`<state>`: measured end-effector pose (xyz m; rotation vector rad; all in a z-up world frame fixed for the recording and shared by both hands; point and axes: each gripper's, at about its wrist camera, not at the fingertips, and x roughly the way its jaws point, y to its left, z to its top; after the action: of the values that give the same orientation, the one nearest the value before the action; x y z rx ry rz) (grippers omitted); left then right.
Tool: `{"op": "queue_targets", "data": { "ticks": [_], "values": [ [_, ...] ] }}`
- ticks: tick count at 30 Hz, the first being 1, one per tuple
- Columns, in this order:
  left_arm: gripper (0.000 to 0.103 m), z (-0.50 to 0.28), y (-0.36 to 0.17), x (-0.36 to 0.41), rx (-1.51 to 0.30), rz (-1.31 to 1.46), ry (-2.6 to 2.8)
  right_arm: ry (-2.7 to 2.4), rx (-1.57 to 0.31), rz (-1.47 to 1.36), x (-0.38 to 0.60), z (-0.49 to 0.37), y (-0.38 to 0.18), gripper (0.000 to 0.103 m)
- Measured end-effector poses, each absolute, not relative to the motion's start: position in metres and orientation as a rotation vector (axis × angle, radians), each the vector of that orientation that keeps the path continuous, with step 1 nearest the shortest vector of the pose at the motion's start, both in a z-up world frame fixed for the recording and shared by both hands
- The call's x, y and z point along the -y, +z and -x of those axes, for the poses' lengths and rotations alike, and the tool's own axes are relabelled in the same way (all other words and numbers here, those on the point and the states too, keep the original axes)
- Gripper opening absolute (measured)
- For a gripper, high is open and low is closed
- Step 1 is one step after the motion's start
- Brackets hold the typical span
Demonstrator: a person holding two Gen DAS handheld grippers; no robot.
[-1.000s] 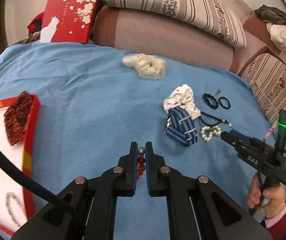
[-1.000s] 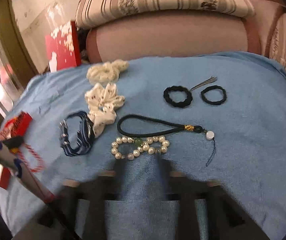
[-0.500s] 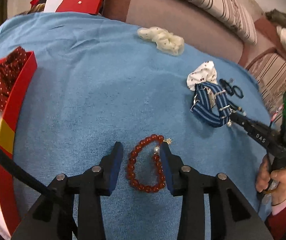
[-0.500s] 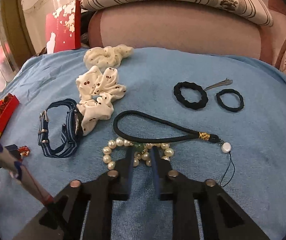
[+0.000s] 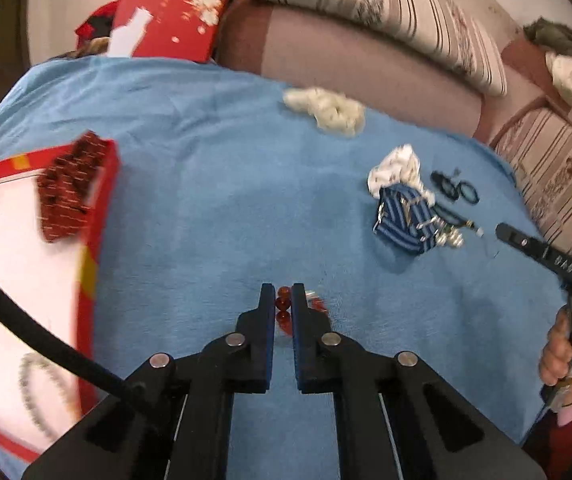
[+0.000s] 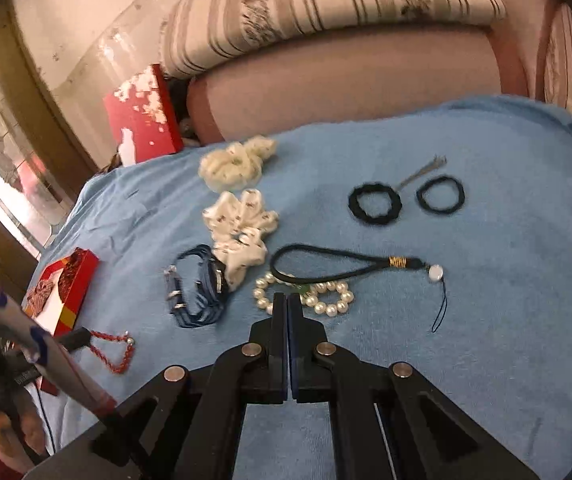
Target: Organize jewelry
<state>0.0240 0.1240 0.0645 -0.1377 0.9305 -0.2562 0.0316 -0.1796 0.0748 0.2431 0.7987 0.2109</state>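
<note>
My left gripper (image 5: pixel 283 300) is shut on a red bead bracelet (image 5: pixel 282 312); in the right wrist view the bracelet (image 6: pixel 116 350) hangs from its tip (image 6: pixel 76 338) above the blue cloth. My right gripper (image 6: pixel 286 300) is shut, its tips at a pearl bracelet (image 6: pixel 327 300); whether it pinches the pearls I cannot tell. A red jewelry box (image 5: pixel 94 224) with a white inside lies at the left and holds a dark red scrunchie (image 5: pixel 68 192) and a bead chain (image 5: pixel 34 392).
On the blue cloth (image 6: pixel 485 280) lie a blue striped watch strap (image 6: pixel 198 292), a white dotted scrunchie (image 6: pixel 242 232), a cream scrunchie (image 6: pixel 234 164), a black cord loop (image 6: pixel 337 266), two black hair ties (image 6: pixel 373 204) and a hairpin (image 6: pixel 421 170). A sofa back (image 6: pixel 345 76) stands behind.
My left gripper closed on the red bracelet it had straddled open and lifted it. My right gripper closed from slightly open at the pearl bracelet.
</note>
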Motion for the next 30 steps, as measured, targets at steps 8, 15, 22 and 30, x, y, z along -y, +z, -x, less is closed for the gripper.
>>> {"op": "queue_targets", "data": {
  "ticks": [8, 15, 22, 30],
  "values": [
    [0.007, -0.011, 0.074, -0.147, -0.907, 0.164, -0.238, 0.132, -0.891, -0.024, 0.161, -0.053, 0.039, 0.048],
    [0.007, -0.024, 0.046, -0.142, -0.972, 0.171, -0.282, 0.175, -0.943, 0.08, 0.14, -0.088, 0.018, 0.045],
    [0.008, -0.029, 0.055, -0.151, -0.951, 0.214, -0.302, 0.22, -0.989, -0.205, 0.171, -0.076, 0.027, 0.012],
    [0.032, -0.018, 0.076, -0.183, -0.886, 0.294, -0.292, 0.268, -0.936, -0.385, 0.196, 0.001, 0.058, 0.012]
  ]
}}
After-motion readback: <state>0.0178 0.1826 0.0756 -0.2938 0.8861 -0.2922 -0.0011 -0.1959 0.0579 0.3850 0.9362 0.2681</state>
